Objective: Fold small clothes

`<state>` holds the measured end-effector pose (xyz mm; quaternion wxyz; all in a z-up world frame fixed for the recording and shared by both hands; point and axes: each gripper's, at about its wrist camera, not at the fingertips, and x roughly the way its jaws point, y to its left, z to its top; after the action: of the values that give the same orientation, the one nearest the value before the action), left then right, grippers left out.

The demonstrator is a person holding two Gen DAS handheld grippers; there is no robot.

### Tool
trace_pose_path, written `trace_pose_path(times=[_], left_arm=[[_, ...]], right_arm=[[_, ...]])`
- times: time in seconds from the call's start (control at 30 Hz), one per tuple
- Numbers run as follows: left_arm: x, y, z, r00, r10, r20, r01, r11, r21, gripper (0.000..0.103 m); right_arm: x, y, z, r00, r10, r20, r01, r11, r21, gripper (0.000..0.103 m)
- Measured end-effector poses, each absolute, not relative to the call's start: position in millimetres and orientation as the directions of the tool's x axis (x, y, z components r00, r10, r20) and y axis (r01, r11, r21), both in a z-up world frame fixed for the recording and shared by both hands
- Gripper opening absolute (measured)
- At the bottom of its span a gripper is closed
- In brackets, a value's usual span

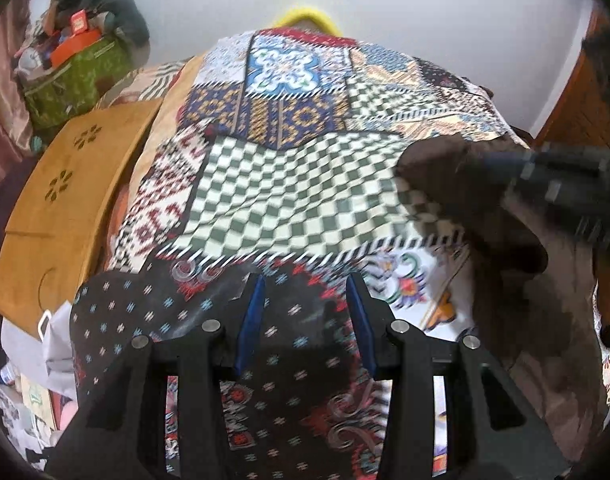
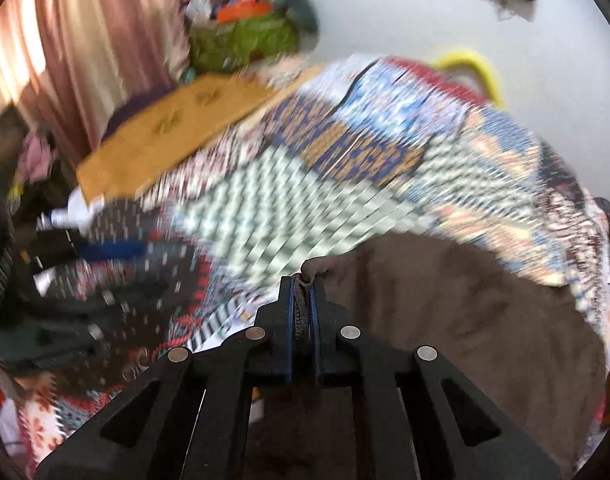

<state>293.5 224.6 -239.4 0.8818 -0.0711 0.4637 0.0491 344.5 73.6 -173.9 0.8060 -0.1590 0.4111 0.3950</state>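
A brown garment (image 2: 445, 300) lies spread over the right side of a patchwork quilt (image 2: 285, 208). My right gripper (image 2: 304, 280) is shut on a bunched edge of the brown garment, with a fold of cloth poking up between the blue pads. In the left wrist view the same brown garment (image 1: 505, 240) sits at the right, and the right gripper (image 1: 553, 176) shows there as a dark blur. My left gripper (image 1: 305, 284) hovers open over the dark patterned part of the quilt (image 1: 285, 184), with nothing between its fingers.
A wooden lap tray (image 1: 65, 200) rests at the quilt's left edge. Behind it stands a green bag (image 1: 73, 80) piled with things. A yellow hoop (image 1: 305, 16) peeks over the far edge. Pink curtains (image 2: 85, 40) hang at the left, and clutter lies at the lower left.
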Motion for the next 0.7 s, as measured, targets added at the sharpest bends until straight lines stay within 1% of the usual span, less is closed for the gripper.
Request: trace_pose_path(times=[0.1, 0.17, 0.23, 0.27, 0.4, 0.53, 0.57, 0.63, 0.7], left_arm=[[308, 206, -232, 0.578, 0.001, -0.816, -0.122, 0.989, -0.086, 0.042], [317, 196, -229, 0.585, -0.006, -0.811, -0.109, 0.99, -0.086, 0.049], [330, 180, -226, 0.596, -0.02, -0.803, -0.084, 0.993, -0.087, 0.053], [336, 172, -225, 0.597, -0.026, -0.802, -0.074, 0.993, -0.087, 0.053], [358, 149, -227, 0.59, -0.063, -0.805, -0.035, 0.994, -0.104, 0.055], [374, 125, -236, 0.559, -0.114, -0.821, -0.002, 0.99, -0.14, 0.055], [376, 119, -239, 0.552, -0.119, -0.825, 0.009, 0.991, -0.137, 0.055], [378, 109, -244, 0.538, -0.117, -0.835, 0.029, 0.992, -0.12, 0.056], [378, 101, -251, 0.524, -0.107, -0.845, 0.041, 0.994, -0.101, 0.056]], right_arm=[[366, 48, -148, 0.401, 0.507, -0.763, -0.731, 0.679, 0.067, 0.006], [378, 34, -140, 0.415, 0.503, -0.758, -0.71, 0.7, 0.076, 0.006], [389, 16, -137, 0.435, 0.492, -0.754, -0.686, 0.723, 0.076, 0.006], [391, 11, -139, 0.438, 0.491, -0.754, -0.681, 0.728, 0.079, 0.006], [396, -16, -158, 0.42, 0.47, -0.776, -0.651, 0.752, 0.103, 0.006], [396, -32, -190, 0.412, 0.402, -0.818, -0.619, 0.782, 0.072, 0.007], [396, -36, -195, 0.415, 0.39, -0.822, -0.612, 0.788, 0.064, 0.008], [395, -44, -206, 0.427, 0.349, -0.834, -0.591, 0.806, 0.035, 0.009], [396, -51, -210, 0.423, 0.34, -0.84, -0.584, 0.811, 0.034, 0.01]])
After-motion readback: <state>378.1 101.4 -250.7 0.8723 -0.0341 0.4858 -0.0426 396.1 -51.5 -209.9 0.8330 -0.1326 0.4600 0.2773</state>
